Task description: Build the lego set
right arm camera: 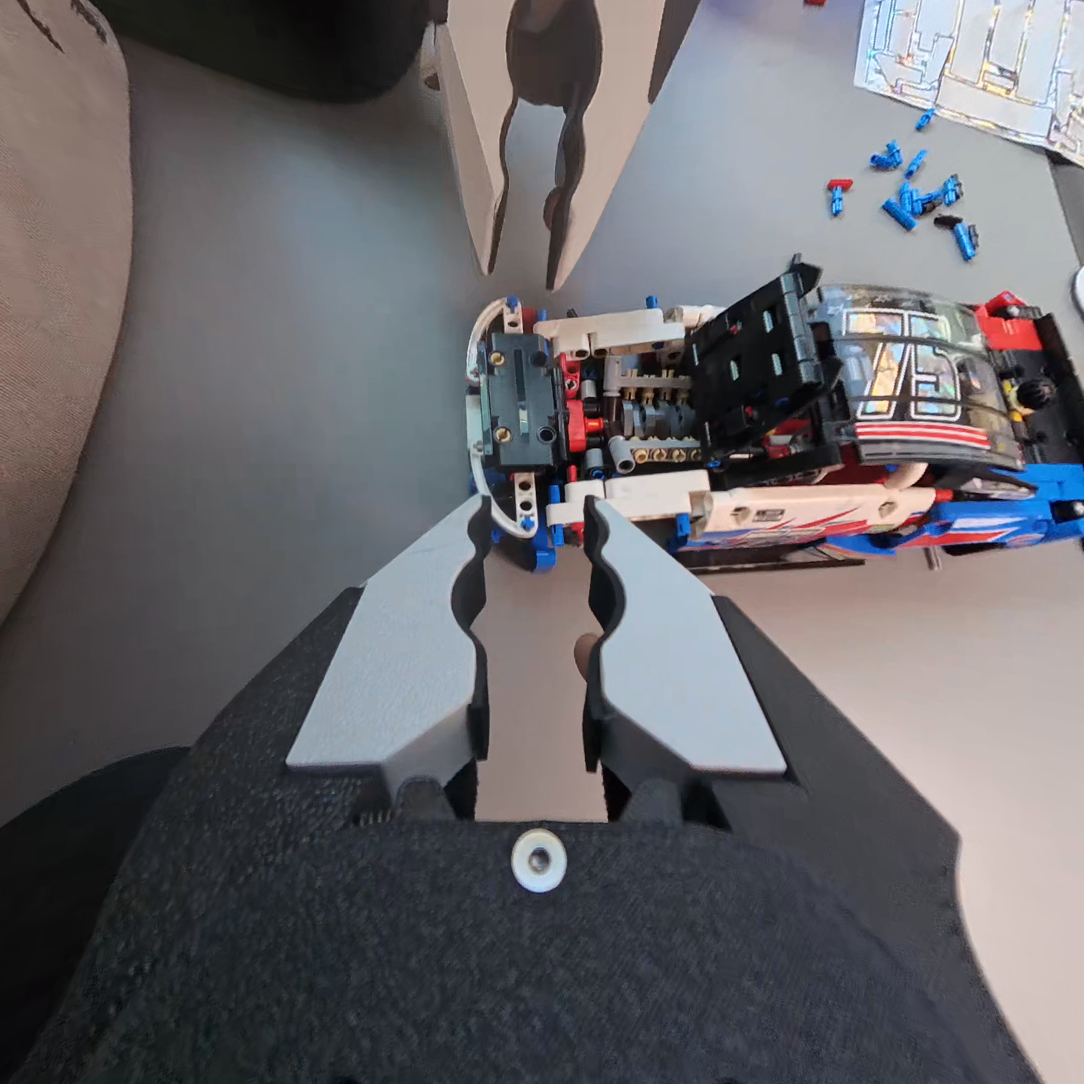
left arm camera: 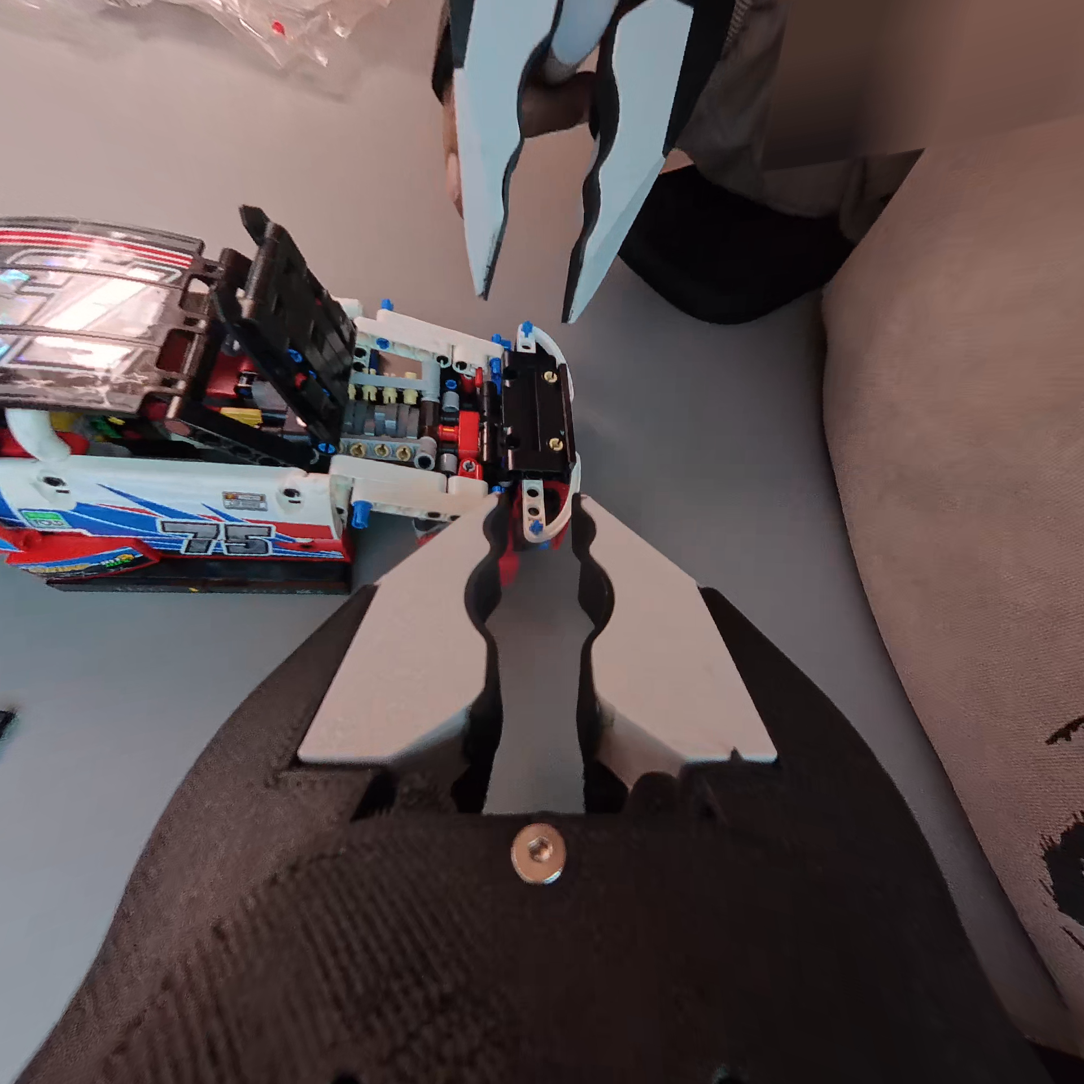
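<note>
A white, red and blue lego race car [left arm camera: 176, 504] lies on the grey table [left arm camera: 674, 469], its black hood panel [left arm camera: 293, 328] tilted up over the exposed engine. In the right wrist view the car [right arm camera: 762, 510] has its front end [right arm camera: 522, 405] toward me. My left gripper [left arm camera: 535, 503] is open, its tips straddling the white arch at one front corner [left arm camera: 548, 516]. My right gripper [right arm camera: 535, 503] is open, straddling the opposite front corner [right arm camera: 516, 522]. Each gripper also shows across the car's nose in the other view, the right [left arm camera: 526, 306] and the left [right arm camera: 519, 280].
Several loose blue pins [right arm camera: 921, 193] and a printed sheet [right arm camera: 968, 64] lie beyond the car at the right. A clear plastic bag [left arm camera: 234, 35] lies at the far left. A person's beige-clothed body [left arm camera: 968, 528] borders the table edge. One gripper's finger ends stand about 9 cm off the other's.
</note>
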`<state>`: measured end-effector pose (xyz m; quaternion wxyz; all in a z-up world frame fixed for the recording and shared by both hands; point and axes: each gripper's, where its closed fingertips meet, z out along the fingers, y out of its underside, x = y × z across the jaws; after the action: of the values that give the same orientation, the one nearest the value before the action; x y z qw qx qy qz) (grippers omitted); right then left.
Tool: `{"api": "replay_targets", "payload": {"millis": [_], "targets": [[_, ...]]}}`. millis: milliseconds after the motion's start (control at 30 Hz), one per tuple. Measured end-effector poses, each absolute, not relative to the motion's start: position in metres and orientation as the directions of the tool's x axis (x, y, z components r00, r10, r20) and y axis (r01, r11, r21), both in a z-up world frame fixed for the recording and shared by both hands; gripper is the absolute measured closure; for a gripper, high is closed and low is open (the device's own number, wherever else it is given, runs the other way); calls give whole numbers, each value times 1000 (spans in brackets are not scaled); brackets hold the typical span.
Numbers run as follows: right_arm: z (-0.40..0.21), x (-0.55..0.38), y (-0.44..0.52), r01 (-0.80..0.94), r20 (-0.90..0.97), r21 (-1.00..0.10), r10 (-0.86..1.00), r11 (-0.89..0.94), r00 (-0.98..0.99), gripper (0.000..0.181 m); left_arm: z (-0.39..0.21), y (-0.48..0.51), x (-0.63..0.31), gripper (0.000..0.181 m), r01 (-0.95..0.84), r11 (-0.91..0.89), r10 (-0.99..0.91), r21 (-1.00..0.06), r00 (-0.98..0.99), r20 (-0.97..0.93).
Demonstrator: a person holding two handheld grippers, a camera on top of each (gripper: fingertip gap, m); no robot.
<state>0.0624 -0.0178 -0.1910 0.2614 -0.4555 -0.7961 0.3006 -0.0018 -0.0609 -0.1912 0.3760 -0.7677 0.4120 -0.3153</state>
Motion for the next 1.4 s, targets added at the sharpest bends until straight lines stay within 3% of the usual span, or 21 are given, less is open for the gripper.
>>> {"api": "replay_targets", "payload": {"millis": [400, 833, 1067, 1267, 1400], "targets": [[-206, 66, -24, 528, 103, -769, 885, 360, -453, 169, -201, -43, 34, 156, -521, -325, -875, -789, 483, 41], [-209, 67, -22, 524, -137, -838, 871, 152, -472, 169, -203, -43, 36, 155, -543, -344, -905, -766, 409, 116], [-209, 67, -22, 521, -158, -844, 869, 128, -469, 169, -203, -43, 36, 155, -510, -376, -901, -774, 395, 177], [-199, 71, -17, 487, -103, -860, 883, 152, -457, 160, -194, -48, 22, 139, -481, -355, -897, -802, 416, 148], [-213, 80, -7, 555, -6, -792, 906, 254, -423, 146, -200, -53, 8, 135, -492, -340, -874, -801, 479, 77]]}}
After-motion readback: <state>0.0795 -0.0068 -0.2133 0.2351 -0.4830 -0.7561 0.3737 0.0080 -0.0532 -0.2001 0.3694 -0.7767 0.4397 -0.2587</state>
